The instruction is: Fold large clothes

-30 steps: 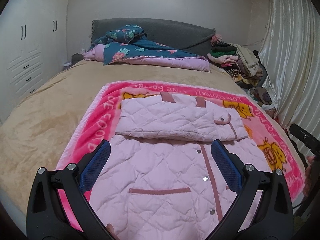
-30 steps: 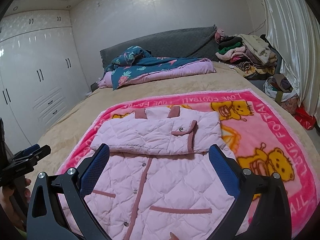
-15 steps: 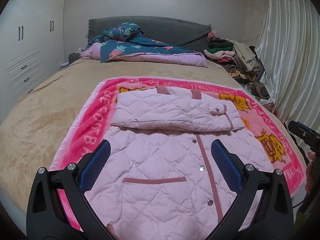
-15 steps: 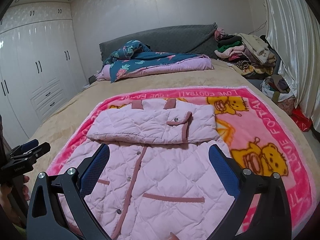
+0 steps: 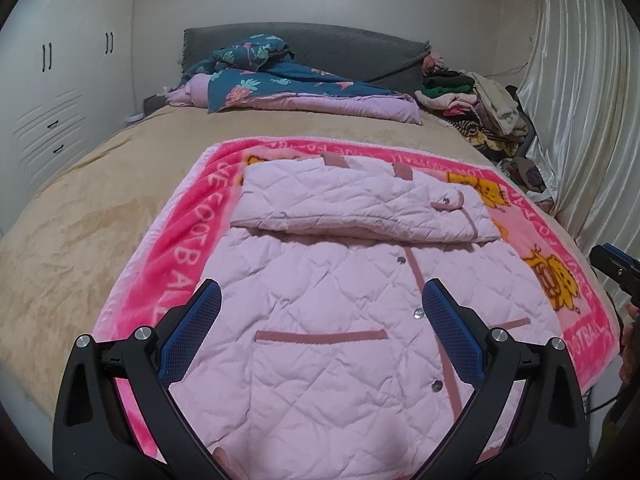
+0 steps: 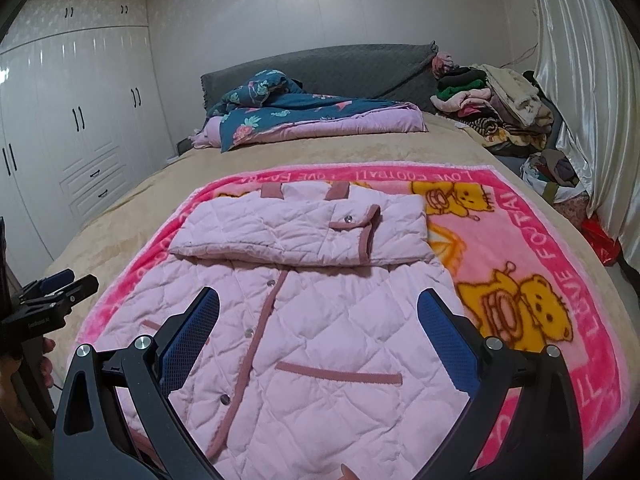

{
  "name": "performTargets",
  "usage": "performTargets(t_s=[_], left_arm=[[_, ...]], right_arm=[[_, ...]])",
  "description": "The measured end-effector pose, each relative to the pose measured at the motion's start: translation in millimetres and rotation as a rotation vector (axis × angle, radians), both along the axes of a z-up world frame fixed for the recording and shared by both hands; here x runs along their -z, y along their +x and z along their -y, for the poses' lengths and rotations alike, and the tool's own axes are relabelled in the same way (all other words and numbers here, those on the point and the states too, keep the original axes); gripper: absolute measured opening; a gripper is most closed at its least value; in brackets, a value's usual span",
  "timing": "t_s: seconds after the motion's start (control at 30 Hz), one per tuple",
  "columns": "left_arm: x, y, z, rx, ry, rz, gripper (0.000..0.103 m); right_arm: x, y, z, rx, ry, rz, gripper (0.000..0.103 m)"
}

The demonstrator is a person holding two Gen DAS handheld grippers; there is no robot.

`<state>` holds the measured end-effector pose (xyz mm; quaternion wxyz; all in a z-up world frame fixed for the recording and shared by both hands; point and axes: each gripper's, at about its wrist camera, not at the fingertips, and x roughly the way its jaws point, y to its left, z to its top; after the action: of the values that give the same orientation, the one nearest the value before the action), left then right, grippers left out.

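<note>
1. Your left gripper (image 5: 320, 300): jaws spread wide, blue pads (image 5: 192, 332) apart with nothing between them; it hangs above the near half of the jacket, not touching it; it also shows at the left edge of the right wrist view (image 6: 52, 300).
2. Your right gripper (image 6: 318, 300): jaws equally wide, nothing held; it hovers over the same garment; its tip shows at the right edge of the left wrist view (image 5: 612, 264).
3. Pink quilted jacket (image 5: 340, 320): lies flat directly ahead of and beneath both grippers; front up, snap placket and dusty-rose trim showing; a sleeve (image 5: 360, 208) is folded across the far, upper part, beyond the fingertips.
4. Pink cartoon blanket (image 6: 520, 264): spread under the jacket, reaching out to your right and beyond it.
5. Tan bed cover (image 5: 80, 220): under the blanket, wide to your left.
6. Floral quilt (image 6: 312, 116): heaped far ahead, at the grey headboard (image 6: 340, 68).
7. Clothes pile (image 6: 496, 100): far ahead, to your right.
8. White wardrobe (image 6: 80, 120): far left.
</note>
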<state>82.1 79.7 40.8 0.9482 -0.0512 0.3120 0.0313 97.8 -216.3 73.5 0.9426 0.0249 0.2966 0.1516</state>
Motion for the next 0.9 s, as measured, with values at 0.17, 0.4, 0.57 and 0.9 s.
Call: performTargets(t_s=[0.17,0.4,0.57,0.9], left_arm=[[11,-4,-4,-0.013,0.005,-0.016,0.094],[23,-7,-8,-0.024,0.018,-0.035,0.094],[33,-9,-12,-0.033,0.023,-0.052,0.094],[56,-14,-25,-0.060,0.034,-0.098,0.094]], right_arm=[[10,-3,5,0.010,-0.005,-0.018,0.099],[24,-6,11,0.016,-0.022,-0.041,0.099],[35,-8,18,0.025,-0.033,-0.059,0.099],[57,-10,36,0.054,-0.051,-0.100,0.099]])
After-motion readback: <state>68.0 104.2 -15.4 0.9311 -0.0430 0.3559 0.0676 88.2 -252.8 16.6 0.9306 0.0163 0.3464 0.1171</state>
